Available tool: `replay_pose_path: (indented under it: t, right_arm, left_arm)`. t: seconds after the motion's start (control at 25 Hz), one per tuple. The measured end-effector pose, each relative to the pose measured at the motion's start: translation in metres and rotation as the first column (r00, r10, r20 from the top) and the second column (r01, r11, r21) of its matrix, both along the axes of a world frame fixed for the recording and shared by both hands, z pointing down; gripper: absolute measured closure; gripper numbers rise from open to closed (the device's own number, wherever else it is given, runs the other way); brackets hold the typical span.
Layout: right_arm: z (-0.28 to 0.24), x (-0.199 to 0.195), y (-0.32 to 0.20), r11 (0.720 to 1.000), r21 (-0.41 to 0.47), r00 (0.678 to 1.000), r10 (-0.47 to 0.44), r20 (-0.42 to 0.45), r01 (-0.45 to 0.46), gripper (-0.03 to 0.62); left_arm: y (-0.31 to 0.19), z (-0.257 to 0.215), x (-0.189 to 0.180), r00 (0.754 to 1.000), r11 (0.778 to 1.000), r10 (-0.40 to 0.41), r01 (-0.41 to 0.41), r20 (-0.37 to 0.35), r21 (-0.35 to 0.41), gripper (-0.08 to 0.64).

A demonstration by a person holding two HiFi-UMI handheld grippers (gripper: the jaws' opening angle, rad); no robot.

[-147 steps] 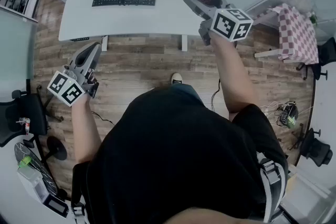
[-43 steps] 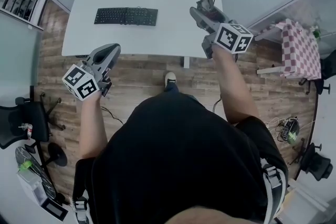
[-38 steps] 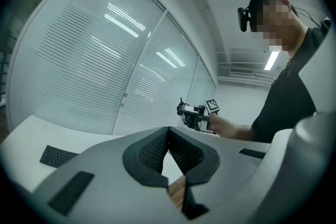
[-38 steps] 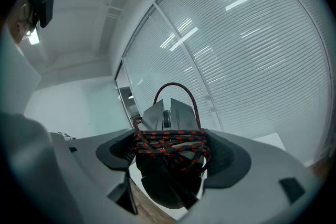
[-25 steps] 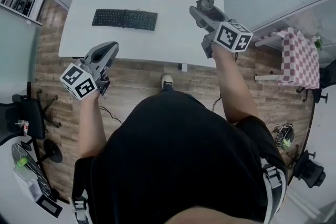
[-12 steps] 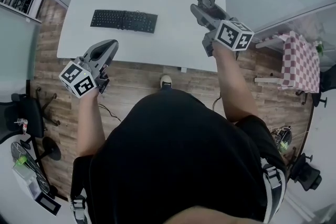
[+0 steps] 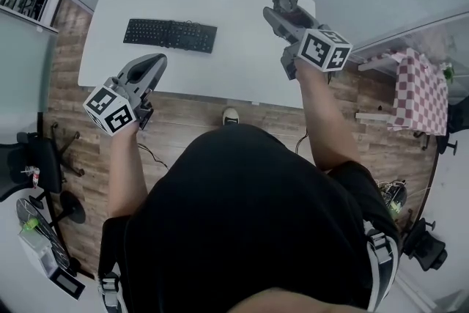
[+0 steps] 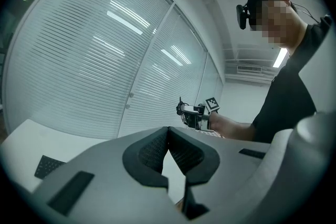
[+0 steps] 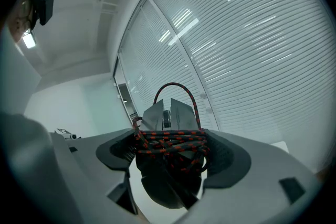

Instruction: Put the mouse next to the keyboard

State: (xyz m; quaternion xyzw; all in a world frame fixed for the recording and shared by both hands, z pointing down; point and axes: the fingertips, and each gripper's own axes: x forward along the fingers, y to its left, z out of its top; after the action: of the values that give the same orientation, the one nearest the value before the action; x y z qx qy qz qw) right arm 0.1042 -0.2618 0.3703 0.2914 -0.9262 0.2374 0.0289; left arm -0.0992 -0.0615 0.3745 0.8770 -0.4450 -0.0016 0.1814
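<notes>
Jaws of grey plastic on the left hand-held gripper [image 7: 152, 64] sit pressed together, empty, at the white table's [image 7: 242, 55] near left edge. The right hand-held gripper [image 7: 277, 9], arm outstretched, clamps a dark angular mouse [image 9: 176, 113] wound in red-and-black braided cable over the far right corner, well apart from the flat black keyboard [image 7: 170, 34].

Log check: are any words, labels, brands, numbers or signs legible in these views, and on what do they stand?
No readable text in any view.
Keyboard: key legends too small to read.
Left gripper and right gripper: only square black-and-white marker patterns, no letters or numbers.
Mouse, with the cable wound around it: no brand or label visible.
</notes>
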Motion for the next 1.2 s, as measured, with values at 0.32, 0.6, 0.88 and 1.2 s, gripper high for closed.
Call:
replay_pose_path:
  t: [0.32,0.6,0.88,1.2]
  right_arm:
    - [0.003,-0.001,-0.019,1.000,-0.006,0.999,-0.031,0.016,0.031,0.183]
    - [0.008,-0.002,-0.043,0.998,-0.005,0.998,-0.055,0.025,0.055,0.184]
    - [0.007,-0.001,-0.060,0.997,-0.006,0.996,-0.081,0.023,0.081,0.184]
    - [0.008,-0.007,-0.064,0.996,-0.010,0.995,-0.093,0.023,0.094,0.184]
  left_arm:
    - [-0.017,-0.001,0.007,1.000,1.000,-0.023,0.023,0.008,0.006,0.537]
    - [-0.036,-0.001,0.009,0.999,0.999,-0.053,0.053,0.013,0.009,0.537]
    - [-0.053,-0.004,0.014,0.998,0.998,-0.069,0.069,0.012,0.013,0.538]
    - [-0.057,-0.004,0.013,0.997,0.998,-0.069,0.069,0.018,0.008,0.537]
